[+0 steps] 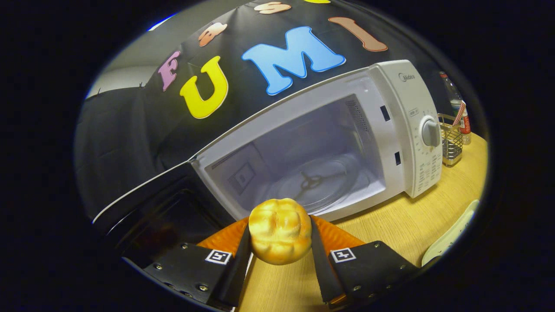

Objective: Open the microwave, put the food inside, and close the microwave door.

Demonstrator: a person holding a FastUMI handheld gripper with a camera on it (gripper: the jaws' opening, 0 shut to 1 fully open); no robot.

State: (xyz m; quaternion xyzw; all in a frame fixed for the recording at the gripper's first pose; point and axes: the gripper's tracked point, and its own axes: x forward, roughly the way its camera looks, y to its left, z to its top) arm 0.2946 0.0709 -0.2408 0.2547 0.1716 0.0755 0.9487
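Observation:
A golden bread bun is clamped between both fingers of my gripper, which is shut on it. Just beyond the bun stands a white microwave on a wooden table. Its dark door is swung wide open to the left of the fingers. The cavity is lit and bare, with the glass turntable showing on its floor. The bun hangs in front of the cavity's lower front edge, outside it.
To the right of the microwave stand a wire mesh holder and a bottle at the table's far side. A pale flat object lies on the table to the right of the fingers.

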